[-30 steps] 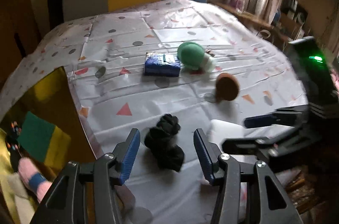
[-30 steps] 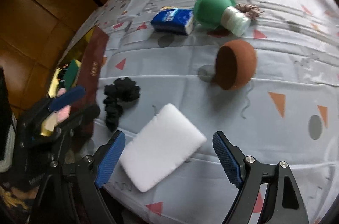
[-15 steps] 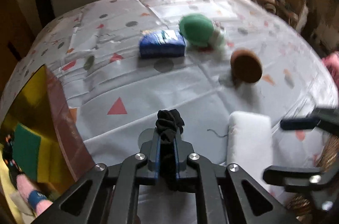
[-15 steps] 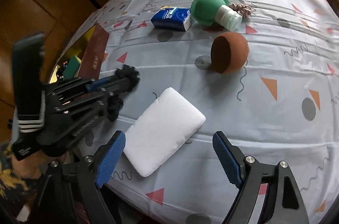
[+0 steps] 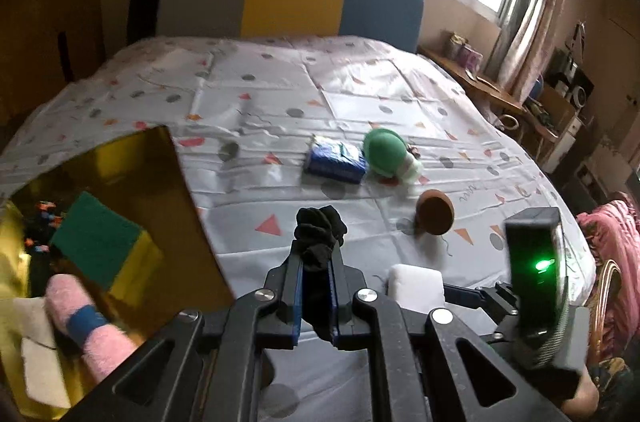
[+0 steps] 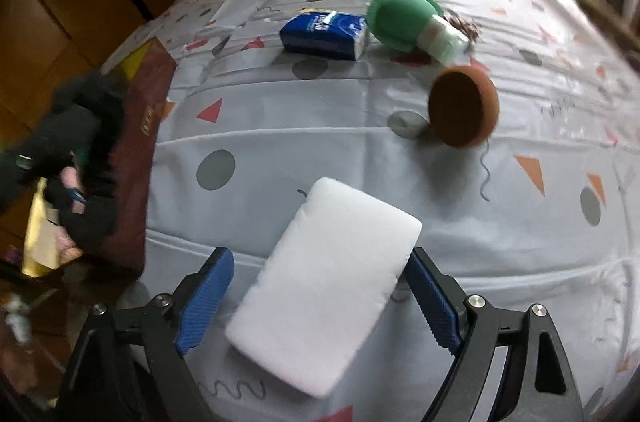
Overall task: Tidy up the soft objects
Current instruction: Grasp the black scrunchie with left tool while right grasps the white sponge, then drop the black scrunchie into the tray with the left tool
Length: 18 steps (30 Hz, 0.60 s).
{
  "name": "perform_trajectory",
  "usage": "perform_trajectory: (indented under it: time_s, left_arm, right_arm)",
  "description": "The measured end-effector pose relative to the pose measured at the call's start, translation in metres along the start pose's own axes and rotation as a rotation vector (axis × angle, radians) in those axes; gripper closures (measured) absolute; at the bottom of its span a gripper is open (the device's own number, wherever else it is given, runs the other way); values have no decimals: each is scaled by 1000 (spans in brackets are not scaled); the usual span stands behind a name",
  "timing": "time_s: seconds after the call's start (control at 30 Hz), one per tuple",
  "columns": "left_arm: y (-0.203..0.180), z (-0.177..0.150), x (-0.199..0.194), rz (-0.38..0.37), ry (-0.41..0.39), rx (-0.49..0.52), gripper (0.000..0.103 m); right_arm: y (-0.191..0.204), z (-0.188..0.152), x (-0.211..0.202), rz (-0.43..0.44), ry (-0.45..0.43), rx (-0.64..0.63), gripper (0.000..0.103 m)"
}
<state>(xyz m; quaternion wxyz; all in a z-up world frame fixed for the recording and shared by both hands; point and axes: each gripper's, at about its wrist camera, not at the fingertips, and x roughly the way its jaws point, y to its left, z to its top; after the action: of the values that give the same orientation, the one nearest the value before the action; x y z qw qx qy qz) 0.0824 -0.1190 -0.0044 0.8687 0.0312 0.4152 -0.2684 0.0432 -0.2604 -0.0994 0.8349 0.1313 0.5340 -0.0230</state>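
Grip confirmed on the left hand-held gripper (image 5: pixel 316 286): its blue pads are clamped on a black fabric bundle (image 5: pixel 320 230), which is lifted clear of the bed (image 5: pixel 360 94) and carried near the gold-lined box (image 5: pixel 176 190) at the left edge, presumably the collection point, since a green-and-yellow sponge (image 5: pixel 96 242) and a pink soft item (image 5: pixel 80 322) already lie inside. Right hand-held gripper (image 6: pixel 316 298) stands open, jaws spread either side of the white foam pad (image 6: pixel 328 286) resting on the bed at the near edge; positioning suggests a pending grasp. Blue tissue pack (image 6: pixel 324 34), green round item (image 6: pixel 404 18) and brown ball (image 6: pixel 464 106) lie farther off, untouched. Both tools point forward and downward, the left one raised, the right low over the sheet
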Motion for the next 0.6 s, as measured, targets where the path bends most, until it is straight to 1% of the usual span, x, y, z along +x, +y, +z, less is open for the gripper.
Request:
perform_trajectory:
  time_s: [0.03,0.07,0.1,0.17,0.27,0.33,0.37,0.43,0.47,0.5,0.57,0.6]
  left_arm:
    - [2,-1,-6,9,-13,-6,94]
    - [3,-1,-11,18,-23,-8,94]
    - [5,-1,-16,34,-38,-8,94]
    - [11,-2,-26,52,-58,-19,94]
    - [19,-3,-36,81,-77,-35,94]
    - [25,-3,-41,99,-78,-44,94]
    - [29,-3,-44,110,-82,-51,94]
    - [35,-4,-49,134,-87,-59,94]
    - [38,-5,-51,143,-90,-63,94]
    - [42,-5,-53,151,-92,-69,94]
    - [49,-6,-55,171,-89,-84,94]
    - [52,-7,-55,177,-88,-91,94]
  right_arm:
    - [5,0,1,-29,-8,-34,36]
    - [11,0,1,-68,-17,-75,44]
    - [14,0,1,-75,-17,-97,46]
    - [18,4,1,-53,-2,-138,47]
    - [23,16,-4,-59,-17,-221,47]
    - [25,26,-5,4,-10,-280,46]
    - [25,31,-4,0,-17,-328,46]
    - [24,34,4,-70,-3,-415,46]
    - [20,35,12,-88,22,-440,45]
    - [16,34,17,-79,41,-443,45]
    - [2,36,19,-10,29,-409,45]
    - [-2,36,19,11,25,-389,44]
